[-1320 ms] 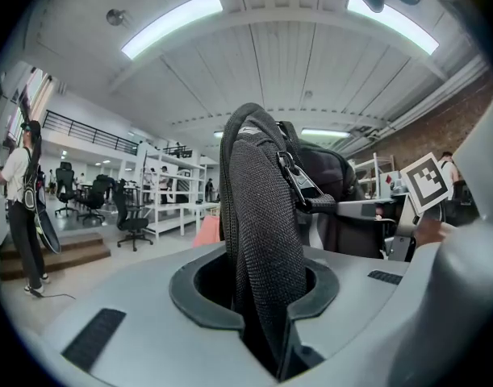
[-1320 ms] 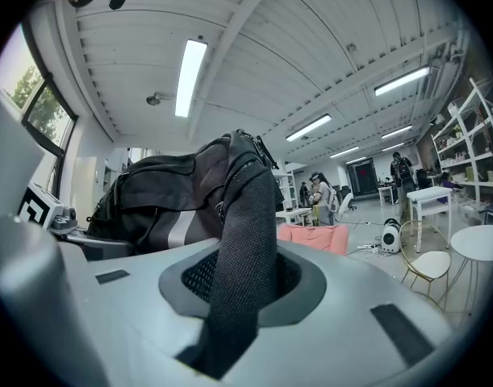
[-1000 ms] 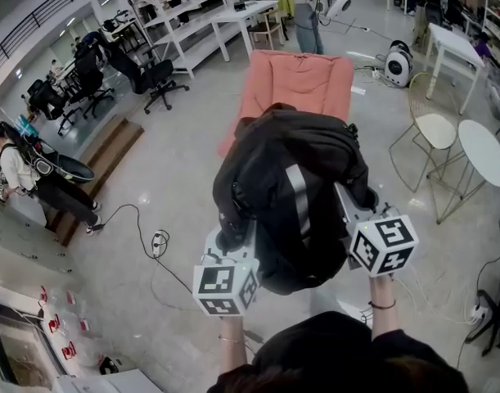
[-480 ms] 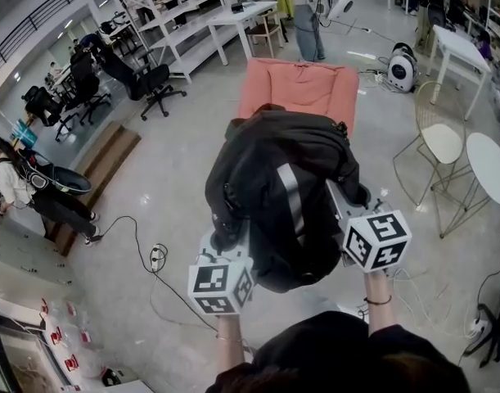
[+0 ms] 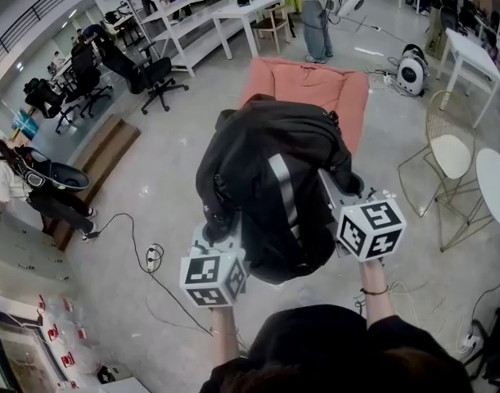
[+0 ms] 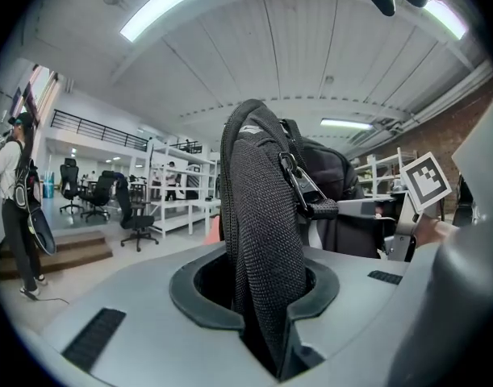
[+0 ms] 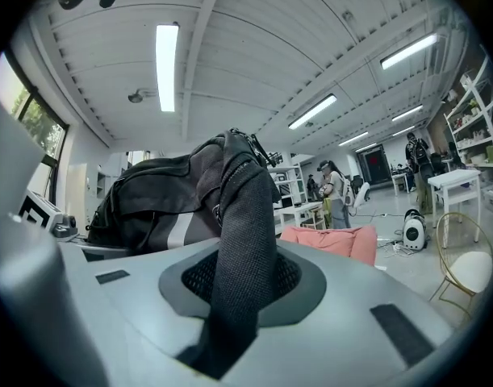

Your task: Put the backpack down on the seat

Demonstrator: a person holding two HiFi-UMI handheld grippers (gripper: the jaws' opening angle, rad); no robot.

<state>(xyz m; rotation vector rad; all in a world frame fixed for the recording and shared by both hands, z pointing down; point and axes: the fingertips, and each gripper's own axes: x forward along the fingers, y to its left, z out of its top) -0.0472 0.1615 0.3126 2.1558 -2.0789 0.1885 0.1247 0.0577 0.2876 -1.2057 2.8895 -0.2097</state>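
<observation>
Backpack (image 5: 274, 187) held aloft, just before the pink seat's (image 5: 315, 88) near edge.
Left gripper (image 5: 219, 228) and right gripper (image 5: 345, 196) each pinch a strap (image 6: 258, 216), jaws nearly closed, so it hangs level for lowering.

You're standing in a big open lab or workshop hall, not a home. White shelving racks (image 5: 188, 23) run off at 11 o'clock, and black office chairs (image 5: 151, 76) sit at 10 o'clock on a polished grey floor (image 5: 143, 178). A power strip (image 5: 154, 258) and its cable trail across that floor at 9 o'clock. White tables (image 5: 470, 51) stand at 2 o'clock. Strip lights (image 7: 167, 55) run under a white slatted ceiling. Another person (image 5: 20, 182) with gear strapped on stands at 9 o'clock.
</observation>
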